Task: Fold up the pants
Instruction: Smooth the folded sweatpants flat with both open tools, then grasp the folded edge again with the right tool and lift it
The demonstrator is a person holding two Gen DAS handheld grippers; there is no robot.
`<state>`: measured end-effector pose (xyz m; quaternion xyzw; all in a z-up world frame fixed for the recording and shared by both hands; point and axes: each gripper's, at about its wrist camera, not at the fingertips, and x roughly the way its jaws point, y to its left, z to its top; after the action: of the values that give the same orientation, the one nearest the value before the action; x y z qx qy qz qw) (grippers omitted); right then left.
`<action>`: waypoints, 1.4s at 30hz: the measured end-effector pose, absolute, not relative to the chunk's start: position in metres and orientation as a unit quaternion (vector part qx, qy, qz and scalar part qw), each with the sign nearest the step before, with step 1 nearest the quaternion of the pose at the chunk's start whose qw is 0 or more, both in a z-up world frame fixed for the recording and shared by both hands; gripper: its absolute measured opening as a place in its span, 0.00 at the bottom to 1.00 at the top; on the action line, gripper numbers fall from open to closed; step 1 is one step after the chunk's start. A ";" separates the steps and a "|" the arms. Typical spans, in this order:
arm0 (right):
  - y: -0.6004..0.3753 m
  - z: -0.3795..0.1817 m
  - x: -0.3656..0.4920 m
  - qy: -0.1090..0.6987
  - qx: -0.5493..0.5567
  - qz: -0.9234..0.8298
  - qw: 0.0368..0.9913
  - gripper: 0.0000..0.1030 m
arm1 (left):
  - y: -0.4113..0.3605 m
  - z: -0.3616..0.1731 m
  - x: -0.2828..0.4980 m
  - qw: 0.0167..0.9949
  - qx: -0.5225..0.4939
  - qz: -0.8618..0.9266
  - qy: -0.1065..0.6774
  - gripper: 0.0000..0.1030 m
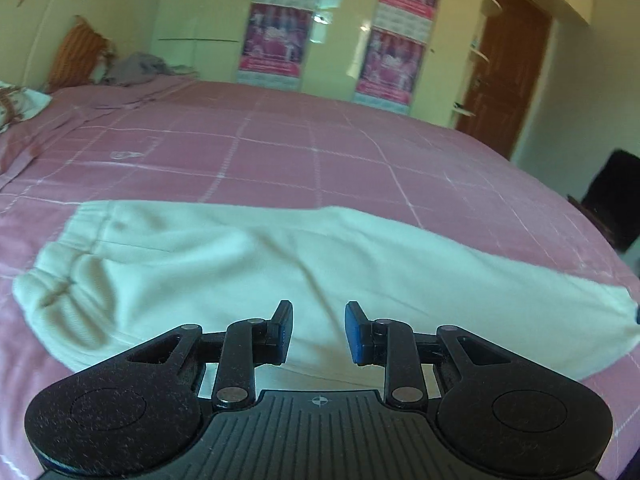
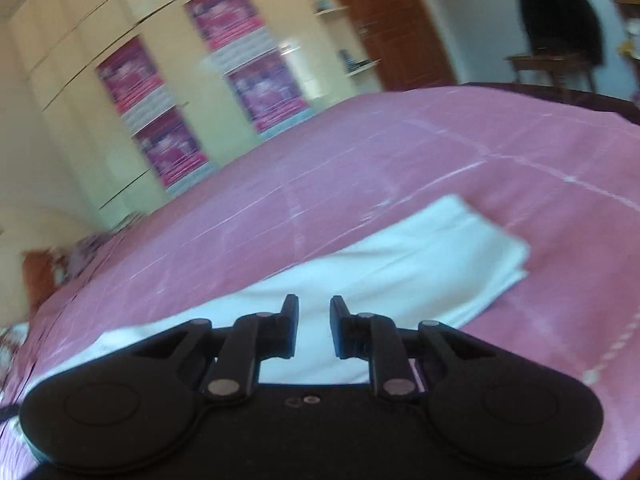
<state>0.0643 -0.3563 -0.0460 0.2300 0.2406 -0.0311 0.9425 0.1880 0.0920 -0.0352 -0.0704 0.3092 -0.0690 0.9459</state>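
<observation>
White pants (image 1: 240,264) lie flat across a pink checked bedspread (image 1: 300,148), waistband at the left, leg ends at the right, one leg folded over the other. My left gripper (image 1: 319,330) is open and empty, hovering above the near edge of the pants around the middle. In the right wrist view the pants (image 2: 400,272) stretch from lower left to the leg ends at the right. My right gripper (image 2: 314,326) is open and empty above the leg part. That view is tilted and blurred.
Pillows (image 1: 76,56) and a grey bundle of cloth (image 1: 140,68) lie at the bed's far left. A cream wardrobe with pink posters (image 1: 276,36) stands behind the bed, a brown door (image 1: 508,76) to its right. A chair with dark cloth (image 2: 556,32) stands beyond the bed.
</observation>
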 end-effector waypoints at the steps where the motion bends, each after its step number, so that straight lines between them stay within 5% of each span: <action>1: -0.335 -0.045 0.082 0.266 0.209 0.005 0.941 0.22 | 0.080 -0.044 0.191 0.941 -0.059 -0.078 0.323 0.27; 4: -0.282 -0.075 0.119 0.387 0.136 0.046 0.911 0.25 | 0.063 -0.072 0.196 0.926 -0.032 -0.074 0.369 0.28; 13: -0.292 -0.037 0.139 0.299 0.123 -0.004 0.946 0.27 | 0.087 -0.024 0.241 0.941 -0.072 -0.072 0.322 0.33; 17: -0.304 -0.047 0.194 0.323 0.118 0.004 0.939 0.30 | 0.111 -0.059 0.291 0.920 -0.098 -0.016 0.380 0.76; 22: -0.383 -0.072 0.194 0.345 0.172 -0.085 0.919 0.14 | 0.126 -0.057 0.271 0.924 -0.085 -0.015 0.372 0.76; 25: -0.434 -0.048 0.129 0.263 0.238 -0.138 0.925 0.52 | 0.140 -0.045 0.224 0.937 -0.085 -0.030 0.337 0.76; 26: -0.446 -0.042 0.105 0.240 0.256 -0.137 0.926 0.58 | 0.144 -0.043 0.209 0.940 -0.080 -0.027 0.332 0.76; 32: -0.482 -0.068 0.006 0.202 0.386 -0.108 0.894 0.48 | 0.168 -0.046 0.163 0.941 -0.064 -0.015 0.331 0.76; 42: -0.485 -0.112 0.060 0.197 0.487 -0.116 0.843 0.47 | 0.180 -0.064 0.182 0.937 -0.109 0.025 0.331 0.77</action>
<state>0.0601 -0.4848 -0.1121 0.4866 0.1969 -0.1160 0.8432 0.1817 0.1797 -0.0638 -0.1085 0.3306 0.0246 0.9372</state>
